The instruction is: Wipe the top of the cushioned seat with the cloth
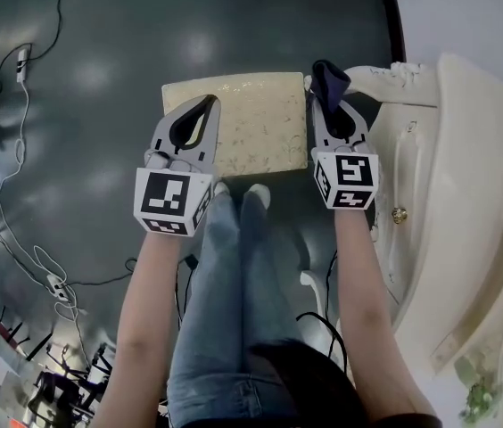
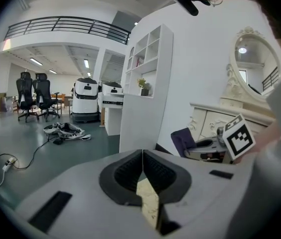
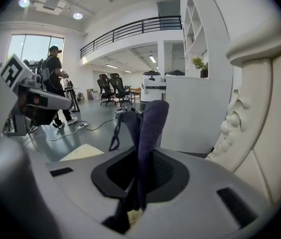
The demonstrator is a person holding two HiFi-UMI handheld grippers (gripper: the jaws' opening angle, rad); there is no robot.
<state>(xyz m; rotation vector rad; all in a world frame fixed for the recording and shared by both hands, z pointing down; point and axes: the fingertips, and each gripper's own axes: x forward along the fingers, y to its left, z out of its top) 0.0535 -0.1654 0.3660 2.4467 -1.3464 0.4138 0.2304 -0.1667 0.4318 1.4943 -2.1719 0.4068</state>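
Note:
The cushioned seat [image 1: 238, 123] is a cream patterned square stool on the dark floor, seen from above in the head view. My left gripper [image 1: 202, 107] hovers over its left part, jaws shut with nothing between them; a sliver of cream seat [image 2: 149, 203] shows below its jaws. My right gripper [image 1: 329, 96] is above the seat's right edge, shut on a dark purple cloth [image 1: 329, 79]. In the right gripper view the cloth [image 3: 147, 133] stands up from between the jaws, folded over at the top.
A cream ornate dressing table [image 1: 465, 203] stands close on the right, with an oval mirror [image 2: 257, 66]. Cables [image 1: 20, 150] run over the floor at left. My legs and shoes [image 1: 238, 194] are just in front of the seat. A person [image 3: 55, 76] stands far off.

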